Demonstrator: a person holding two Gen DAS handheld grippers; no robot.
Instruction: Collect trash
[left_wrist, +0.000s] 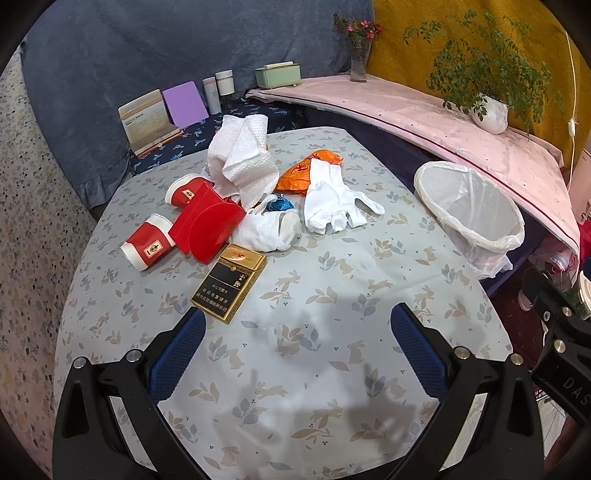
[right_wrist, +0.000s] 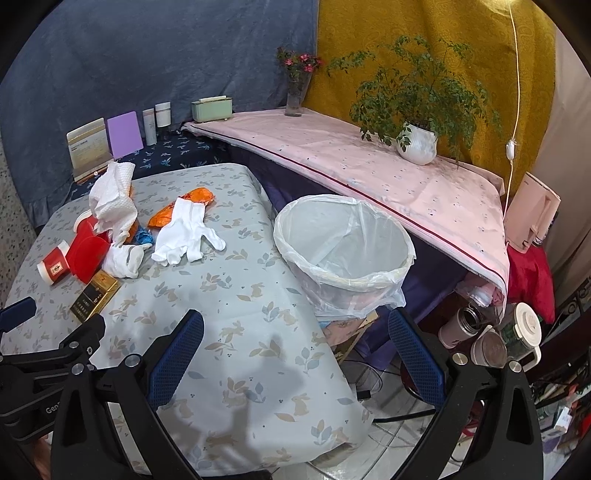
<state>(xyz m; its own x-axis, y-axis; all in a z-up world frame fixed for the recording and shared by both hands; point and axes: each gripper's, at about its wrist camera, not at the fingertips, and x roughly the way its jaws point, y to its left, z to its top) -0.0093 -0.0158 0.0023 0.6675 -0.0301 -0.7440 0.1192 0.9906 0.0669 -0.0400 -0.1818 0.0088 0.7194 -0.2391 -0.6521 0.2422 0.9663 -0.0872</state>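
On the table (left_wrist: 332, 280), covered by a pale cloth printed with rabbits and leaves, a cluster of trash occupies the far left portion. Nearest lies a black-and-gold cigarette pack (left_wrist: 229, 282), flat on the cloth. Just behind it sit a red folded card box (left_wrist: 207, 225) and two red paper cups (left_wrist: 147, 245), both on their sides, one on either side of the box. A crumpled white paper towel (left_wrist: 242, 162) rises above the pile; an orange wrapper (left_wrist: 308, 171) and a blue scrap (left_wrist: 280, 203) lie beside it. A white glove (left_wrist: 332, 206) lies spread flat to the right, partly over the wrapper, and a bunched white cloth (left_wrist: 266, 230) touches the box. At the table's right edge stands the waste bin (right_wrist: 345, 258), lined with a clear bag and empty. The left gripper (left_wrist: 297, 336) hovers above bare cloth, jaws wide and holding nothing. The right gripper (right_wrist: 295, 338) is likewise spread wide and empty, just before the bin.
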